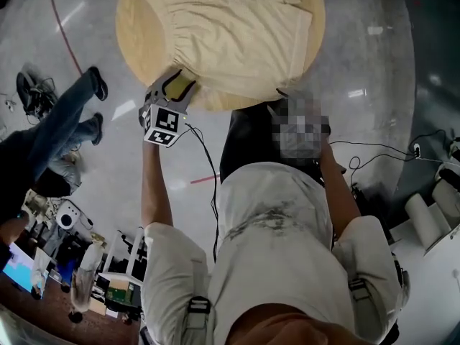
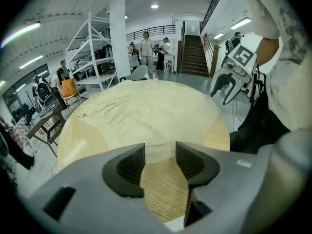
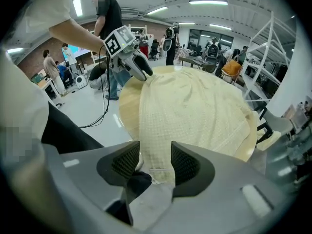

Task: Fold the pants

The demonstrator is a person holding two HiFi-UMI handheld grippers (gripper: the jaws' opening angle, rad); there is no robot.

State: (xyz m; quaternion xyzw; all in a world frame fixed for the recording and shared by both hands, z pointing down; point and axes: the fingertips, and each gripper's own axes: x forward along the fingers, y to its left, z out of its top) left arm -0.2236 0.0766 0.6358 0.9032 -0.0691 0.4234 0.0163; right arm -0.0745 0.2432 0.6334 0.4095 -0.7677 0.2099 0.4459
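The cream pants lie spread on the round desk. The left gripper and right gripper have released fingers at the near hem. A shallow pinch could catch one layer and skew the fold.

The pants are soft, matt cloth with a fine waffle weave, lightly creased. The round surface is pale wood with open grain. The left claw and right claw are smooth grey plastic with ribbed black pads. The floor is glossy.
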